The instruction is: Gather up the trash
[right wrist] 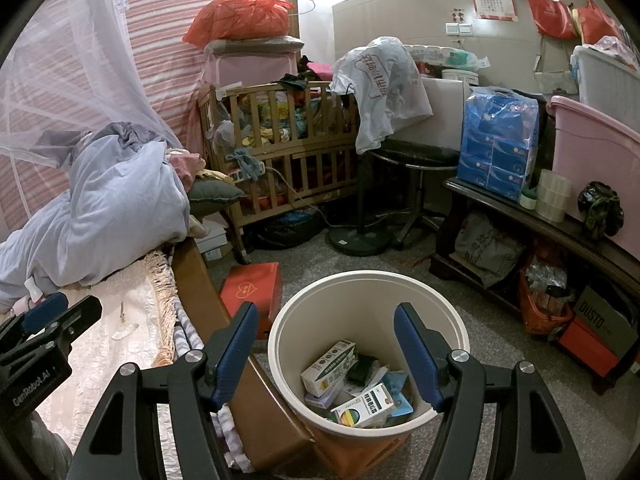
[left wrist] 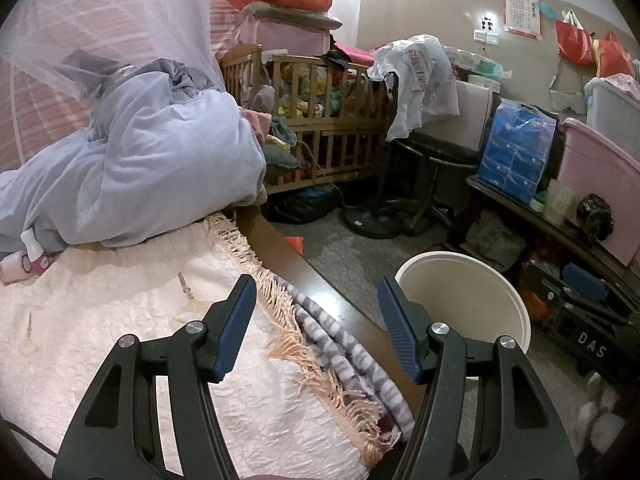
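A cream waste bin (right wrist: 280,332) stands on the floor beside the bed; inside lie several small cardboard boxes (right wrist: 328,366) and packets. My right gripper (right wrist: 326,330) hovers open above the bin's mouth with nothing between its blue pads. My left gripper (left wrist: 318,304) is open and empty over the bed's edge; the bin's rim (left wrist: 516,304) shows just right of its right finger. The left gripper's body (right wrist: 36,344) appears at the left edge of the right wrist view. On the cream bedspread (left wrist: 100,320) lie small pale scraps (left wrist: 190,312) and, beside the duvet, a pink-and-white bottle (left wrist: 32,254).
A blue duvet (left wrist: 152,160) is heaped on the bed. A wooden crib (right wrist: 280,148), a stool (right wrist: 416,160) and a fan base (right wrist: 358,242) stand behind. A red box (right wrist: 252,288) lies on the floor by the bin. A dark low shelf (right wrist: 520,216) runs along the right.
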`<control>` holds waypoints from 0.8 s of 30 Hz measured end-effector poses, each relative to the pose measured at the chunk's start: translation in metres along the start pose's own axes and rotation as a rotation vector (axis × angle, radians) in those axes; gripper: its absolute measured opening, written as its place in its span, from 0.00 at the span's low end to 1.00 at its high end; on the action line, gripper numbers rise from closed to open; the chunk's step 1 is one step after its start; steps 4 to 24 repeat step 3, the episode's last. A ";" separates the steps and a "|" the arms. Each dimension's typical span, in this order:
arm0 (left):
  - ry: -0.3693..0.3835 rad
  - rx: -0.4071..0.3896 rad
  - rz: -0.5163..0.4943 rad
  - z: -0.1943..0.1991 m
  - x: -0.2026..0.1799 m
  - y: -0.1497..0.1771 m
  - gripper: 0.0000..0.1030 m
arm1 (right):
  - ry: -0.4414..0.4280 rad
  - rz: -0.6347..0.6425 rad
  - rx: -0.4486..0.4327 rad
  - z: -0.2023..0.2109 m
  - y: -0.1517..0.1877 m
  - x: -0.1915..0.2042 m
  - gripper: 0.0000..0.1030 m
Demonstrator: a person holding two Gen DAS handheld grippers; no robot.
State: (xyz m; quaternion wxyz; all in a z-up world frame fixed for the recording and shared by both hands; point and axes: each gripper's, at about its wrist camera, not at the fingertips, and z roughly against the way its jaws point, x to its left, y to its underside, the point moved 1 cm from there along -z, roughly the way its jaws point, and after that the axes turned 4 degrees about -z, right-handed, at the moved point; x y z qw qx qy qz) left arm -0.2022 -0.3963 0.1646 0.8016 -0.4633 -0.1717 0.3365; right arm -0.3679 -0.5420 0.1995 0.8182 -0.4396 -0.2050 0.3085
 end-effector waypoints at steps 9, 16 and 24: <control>-0.003 0.012 0.008 0.000 0.007 0.003 0.60 | -0.011 0.006 0.004 0.000 0.000 0.006 0.66; -0.003 0.012 0.008 0.000 0.007 0.003 0.60 | -0.011 0.006 0.004 0.000 0.000 0.006 0.66; -0.003 0.012 0.008 0.000 0.007 0.003 0.60 | -0.011 0.006 0.004 0.000 0.000 0.006 0.66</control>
